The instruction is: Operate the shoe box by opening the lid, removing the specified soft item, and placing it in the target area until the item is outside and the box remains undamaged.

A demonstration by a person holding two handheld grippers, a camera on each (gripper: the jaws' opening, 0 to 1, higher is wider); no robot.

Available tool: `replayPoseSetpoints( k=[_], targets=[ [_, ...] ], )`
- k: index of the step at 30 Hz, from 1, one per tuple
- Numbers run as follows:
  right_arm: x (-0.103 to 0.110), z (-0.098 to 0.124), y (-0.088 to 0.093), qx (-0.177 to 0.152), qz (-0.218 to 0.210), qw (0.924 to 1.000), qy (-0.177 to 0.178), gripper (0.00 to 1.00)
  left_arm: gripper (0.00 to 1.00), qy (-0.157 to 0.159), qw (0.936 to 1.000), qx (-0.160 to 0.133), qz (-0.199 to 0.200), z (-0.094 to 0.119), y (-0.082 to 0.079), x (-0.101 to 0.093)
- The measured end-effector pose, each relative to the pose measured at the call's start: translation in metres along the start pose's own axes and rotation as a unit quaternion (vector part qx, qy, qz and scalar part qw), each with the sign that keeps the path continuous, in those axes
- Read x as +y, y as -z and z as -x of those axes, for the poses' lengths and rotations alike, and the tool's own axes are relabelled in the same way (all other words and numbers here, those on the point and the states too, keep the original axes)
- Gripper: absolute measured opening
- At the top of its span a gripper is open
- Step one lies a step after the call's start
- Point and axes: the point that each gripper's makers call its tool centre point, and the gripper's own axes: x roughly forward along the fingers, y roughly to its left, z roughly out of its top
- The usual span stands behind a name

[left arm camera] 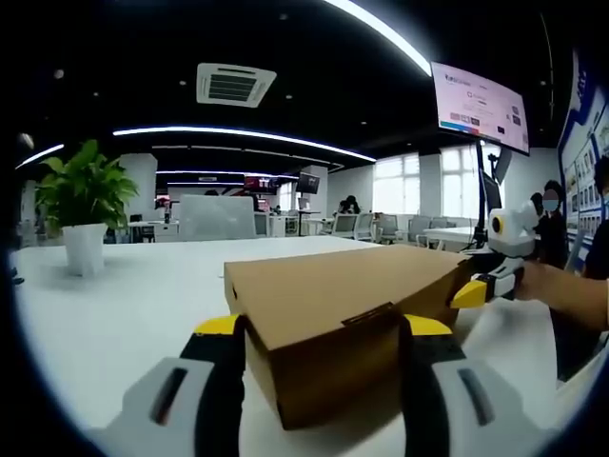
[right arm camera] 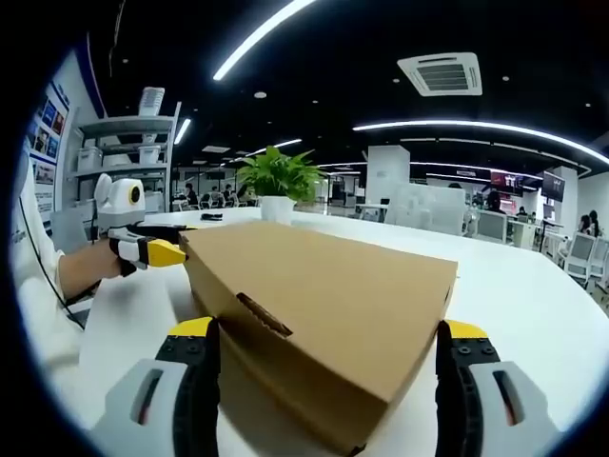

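A brown cardboard shoe box [left arm camera: 352,281] lies on the white table [left arm camera: 114,305] with its lid down and a small tab [left arm camera: 366,314] at the near edge. My left gripper [left arm camera: 324,328] is open, its yellow-tipped jaws standing wide on either side of the box's near corner. The right gripper [left arm camera: 485,286] comes in from the right, its yellow tip at the box's far end. In the right gripper view the box [right arm camera: 333,286] sits just ahead of my open right gripper [right arm camera: 328,333]. The left gripper [right arm camera: 152,252] is at the box's left corner, held by a hand.
A potted green plant [left arm camera: 84,205] in a white pot stands on the table beyond the box, also the plant [right arm camera: 279,181] in the right gripper view. Shelves [right arm camera: 128,143] stand at the left. People [left arm camera: 552,224] stand at the far right. Desks and chairs fill the background.
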Motion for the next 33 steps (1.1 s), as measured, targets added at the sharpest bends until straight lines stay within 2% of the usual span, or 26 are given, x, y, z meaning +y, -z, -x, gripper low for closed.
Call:
replayPoseSetpoints(
  k=[6,33],
  targets=[
    [0.004,0.003,0.000,0.000,0.000,1.0000,-0.002,0.97,0.66,-0.002,1.0000,-0.005,-0.001,0.007,0.001,-0.003],
    [0.016,0.013,0.001,-0.008,-0.001,1.0000,-0.001,0.98,0.66,-0.005,1.0000,0.005,-0.004,0.023,0.002,-0.012]
  ],
)
